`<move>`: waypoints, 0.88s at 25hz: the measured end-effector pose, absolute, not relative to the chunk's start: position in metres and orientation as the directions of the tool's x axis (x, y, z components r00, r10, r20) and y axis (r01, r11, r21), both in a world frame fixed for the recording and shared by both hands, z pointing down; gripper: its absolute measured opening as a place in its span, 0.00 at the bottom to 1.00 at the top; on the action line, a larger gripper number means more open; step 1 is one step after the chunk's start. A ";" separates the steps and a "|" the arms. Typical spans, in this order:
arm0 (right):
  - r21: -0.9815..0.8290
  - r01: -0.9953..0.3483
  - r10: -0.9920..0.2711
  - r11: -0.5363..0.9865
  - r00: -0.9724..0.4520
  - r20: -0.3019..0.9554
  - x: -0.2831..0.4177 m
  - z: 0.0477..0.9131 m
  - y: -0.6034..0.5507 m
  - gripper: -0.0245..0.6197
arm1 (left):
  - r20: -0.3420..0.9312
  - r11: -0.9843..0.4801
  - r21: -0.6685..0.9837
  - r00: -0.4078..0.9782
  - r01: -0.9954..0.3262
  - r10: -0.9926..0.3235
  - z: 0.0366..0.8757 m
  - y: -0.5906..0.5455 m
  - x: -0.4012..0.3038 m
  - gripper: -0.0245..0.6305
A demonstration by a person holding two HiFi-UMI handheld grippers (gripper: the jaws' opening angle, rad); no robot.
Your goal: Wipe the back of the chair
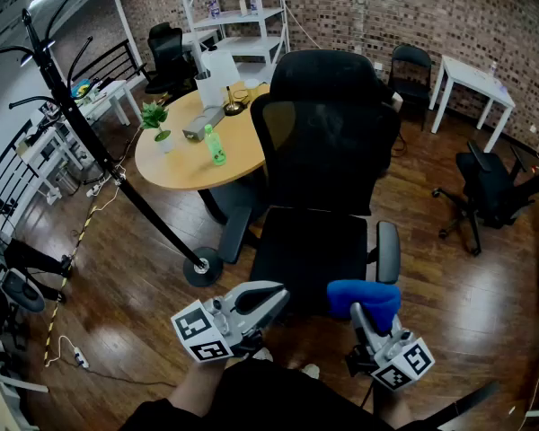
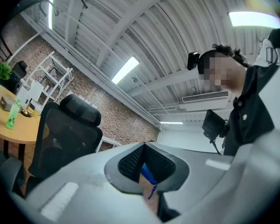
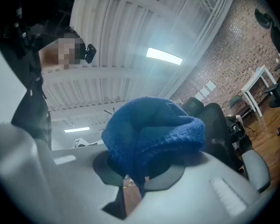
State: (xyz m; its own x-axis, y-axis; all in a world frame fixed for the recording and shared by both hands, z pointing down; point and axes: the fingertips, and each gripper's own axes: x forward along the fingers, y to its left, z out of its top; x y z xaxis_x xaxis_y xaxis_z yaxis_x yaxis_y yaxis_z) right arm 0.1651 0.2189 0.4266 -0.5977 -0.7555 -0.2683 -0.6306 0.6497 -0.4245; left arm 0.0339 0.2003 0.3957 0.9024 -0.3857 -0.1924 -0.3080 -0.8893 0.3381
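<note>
Nubby blue cloth in right gripper, before black mesh-backed chair.

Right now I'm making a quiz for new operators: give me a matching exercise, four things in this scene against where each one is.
1 blue cloth
2 green bottle
3 white table
4 black headrest chair

A on the round table
B nearest, straight ahead
C held by the right gripper
D far right, by the brick wall

Pairs: 1-C; 2-A; 3-D; 4-B
</note>
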 end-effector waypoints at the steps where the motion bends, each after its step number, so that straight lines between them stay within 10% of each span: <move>1: -0.423 -0.630 -0.754 0.652 -0.598 -0.271 0.163 0.426 0.215 0.12 | -0.193 -0.888 0.339 0.901 -0.311 -0.389 0.397 0.197 0.032 0.04; 22: -0.270 -0.814 -0.853 0.515 -0.454 -0.260 0.113 0.342 -0.039 0.12 | -0.340 -0.932 0.355 0.919 -0.072 -0.201 0.384 -0.033 -0.032 0.04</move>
State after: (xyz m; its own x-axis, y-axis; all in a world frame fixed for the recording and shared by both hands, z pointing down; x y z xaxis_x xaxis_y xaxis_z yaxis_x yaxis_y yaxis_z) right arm 0.1129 -0.0385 0.3425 -0.4535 -0.8525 -0.2599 -0.8135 0.5151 -0.2699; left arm -0.0316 -0.0332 0.3837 0.9188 -0.2006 -0.3400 -0.0722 -0.9321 0.3549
